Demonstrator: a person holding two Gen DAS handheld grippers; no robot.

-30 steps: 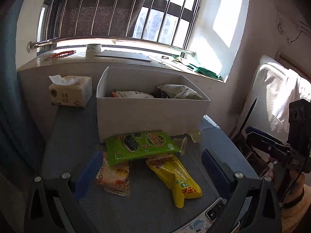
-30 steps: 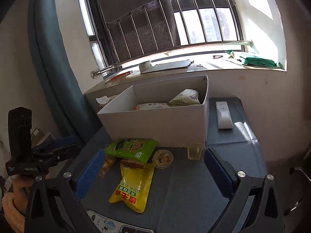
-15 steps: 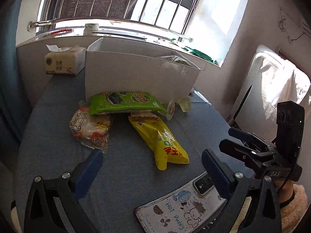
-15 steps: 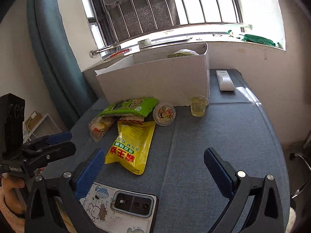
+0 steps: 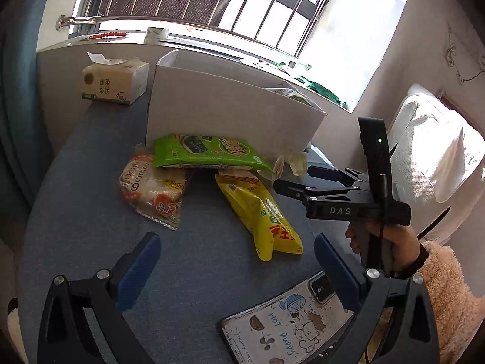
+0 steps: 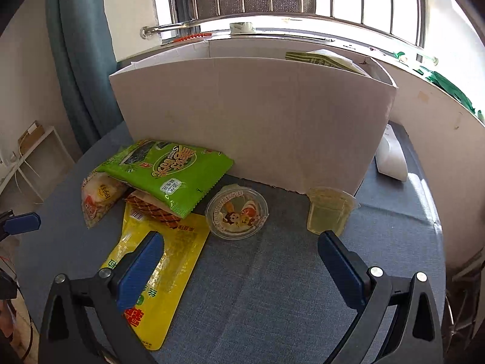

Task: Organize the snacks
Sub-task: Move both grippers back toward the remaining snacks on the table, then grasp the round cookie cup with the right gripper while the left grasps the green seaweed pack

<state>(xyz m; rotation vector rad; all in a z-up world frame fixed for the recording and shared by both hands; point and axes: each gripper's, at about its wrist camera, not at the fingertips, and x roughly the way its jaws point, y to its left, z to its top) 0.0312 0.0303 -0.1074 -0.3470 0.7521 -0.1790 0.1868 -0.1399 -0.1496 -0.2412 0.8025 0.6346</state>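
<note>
A white cardboard box (image 5: pixel 230 112) stands at the back of the blue-grey table, with snack bags inside. In front of it lie a green seaweed packet (image 5: pixel 209 151), a bread packet (image 5: pixel 151 188) and a yellow pouch (image 5: pixel 260 215). My left gripper (image 5: pixel 236 261) is open and empty, short of these packets. My right gripper (image 5: pixel 300 179), held by a hand, hovers just right of the yellow pouch. In the right wrist view my right gripper (image 6: pixel 241 257) is open and empty, its left finger over the yellow pouch (image 6: pixel 163 264). A round pudding cup (image 6: pixel 236 212) and a clear jelly cup (image 6: pixel 329 212) sit just ahead of it.
A tissue pack (image 5: pixel 115 82) stands left of the box. A phone in a cartoon case (image 5: pixel 288 321) lies at the table's near edge. A white remote (image 6: pixel 391 157) lies right of the box (image 6: pixel 257 121). A window sill runs behind, and a curtain hangs at the left.
Both grippers have come forward and lower toward the snacks. The right gripper moved in over the table, close to the yellow pouch and the cups. Both stay open.
</note>
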